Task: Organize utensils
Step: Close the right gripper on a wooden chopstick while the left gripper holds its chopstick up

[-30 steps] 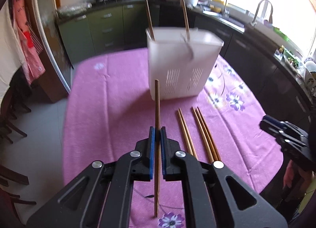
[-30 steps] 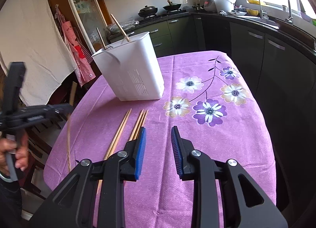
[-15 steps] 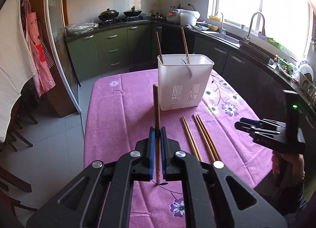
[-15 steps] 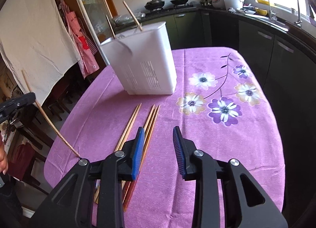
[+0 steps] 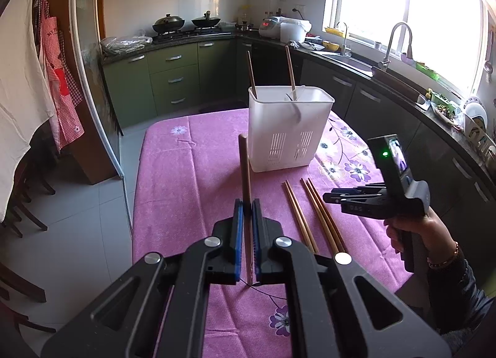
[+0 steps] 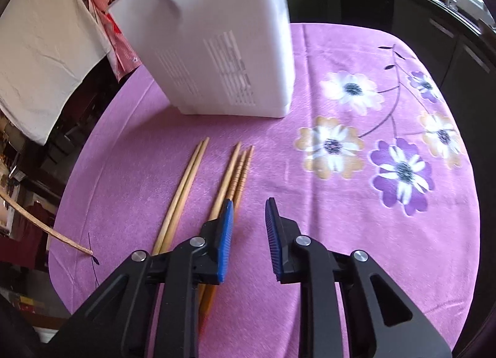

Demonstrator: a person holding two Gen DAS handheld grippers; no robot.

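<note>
The left gripper has drawn back and up from the white utensil holder, its jaws clamped tight on one chopstick that now stands almost upright, its lower tip just above the purple cloth; to my eye that readies it for dropping into the holder at twelve o'clock. Meanwhile the right gripper has dipped low toward the loose chopsticks, jaws parted wide and holding nothing, the sticks lying just at its eleven o'clock. The left camera alone shows two chopsticks already standing in the holder; the right camera, too low to see over the rim, alone shows five sticks left, in a pair and a three.
</note>
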